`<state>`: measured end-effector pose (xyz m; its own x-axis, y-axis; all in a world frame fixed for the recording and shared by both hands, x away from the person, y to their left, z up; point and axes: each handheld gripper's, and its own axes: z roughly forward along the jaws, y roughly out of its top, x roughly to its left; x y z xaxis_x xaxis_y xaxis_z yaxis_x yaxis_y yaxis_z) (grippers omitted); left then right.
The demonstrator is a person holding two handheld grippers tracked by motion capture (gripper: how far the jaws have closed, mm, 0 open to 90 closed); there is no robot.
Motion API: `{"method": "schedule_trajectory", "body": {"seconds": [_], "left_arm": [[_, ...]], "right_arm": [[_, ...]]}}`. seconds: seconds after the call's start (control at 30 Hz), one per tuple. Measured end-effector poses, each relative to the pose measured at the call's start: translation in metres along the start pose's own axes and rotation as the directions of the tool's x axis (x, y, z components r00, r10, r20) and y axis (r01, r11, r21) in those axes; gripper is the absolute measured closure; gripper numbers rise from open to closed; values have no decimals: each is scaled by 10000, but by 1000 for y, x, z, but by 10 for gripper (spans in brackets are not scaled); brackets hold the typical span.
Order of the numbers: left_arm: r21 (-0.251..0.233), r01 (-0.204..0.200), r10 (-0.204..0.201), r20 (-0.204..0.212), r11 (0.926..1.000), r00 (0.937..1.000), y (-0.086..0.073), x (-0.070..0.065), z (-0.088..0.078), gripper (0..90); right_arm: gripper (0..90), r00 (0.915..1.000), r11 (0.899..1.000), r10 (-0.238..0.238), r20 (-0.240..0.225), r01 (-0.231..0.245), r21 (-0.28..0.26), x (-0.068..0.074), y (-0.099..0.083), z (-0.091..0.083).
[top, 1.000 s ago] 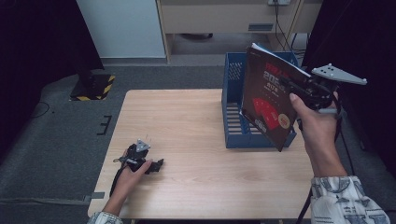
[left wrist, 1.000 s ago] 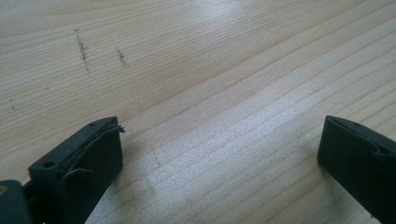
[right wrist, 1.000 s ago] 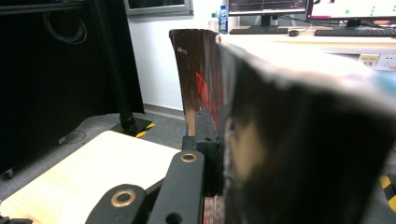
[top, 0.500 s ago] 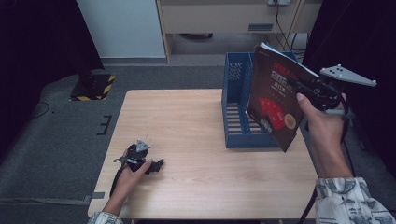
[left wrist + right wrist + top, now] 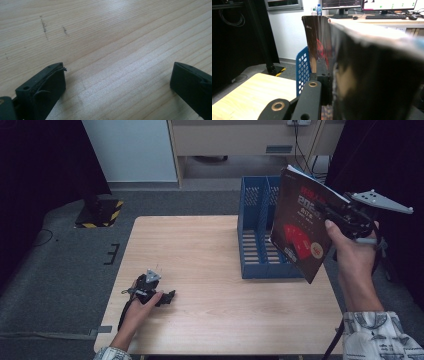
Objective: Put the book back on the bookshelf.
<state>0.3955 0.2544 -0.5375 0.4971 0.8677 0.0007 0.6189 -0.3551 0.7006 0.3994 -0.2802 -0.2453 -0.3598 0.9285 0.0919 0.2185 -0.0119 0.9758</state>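
One book (image 5: 302, 227), dark-covered with red artwork, hangs in the air over the right end of the one wooden table (image 5: 210, 270), just in front of the single blue file rack (image 5: 257, 227), which shows two slots. I see it pinched in my right gripper (image 5: 330, 215), whose jaws are pressed onto its upper right edge; in the right gripper view one black jaw lies flat against the cover (image 5: 322, 45). The book's long axis runs from upper left to lower right, its cover facing left toward the rack, its lowest corner tipped down toward the table edge. My left gripper (image 5: 167, 297) rests on the tabletop near the front left corner, jaws spread wide with bare wood between them.
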Motion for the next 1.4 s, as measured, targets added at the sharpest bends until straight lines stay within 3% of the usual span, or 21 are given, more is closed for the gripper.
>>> {"method": "schedule_trajectory", "body": {"seconds": [1.1,1.4], "left_arm": [[15,2,-2,22,10000,10000,0,0,0,0],[1,-5,5,27,10000,10000,0,0,0,0]], "right_arm": [[870,9960,9997,222,861,-216,-82,-23,9,-18],[871,9924,9998,184,1214,-178,-59,-29,5,-15]]}}
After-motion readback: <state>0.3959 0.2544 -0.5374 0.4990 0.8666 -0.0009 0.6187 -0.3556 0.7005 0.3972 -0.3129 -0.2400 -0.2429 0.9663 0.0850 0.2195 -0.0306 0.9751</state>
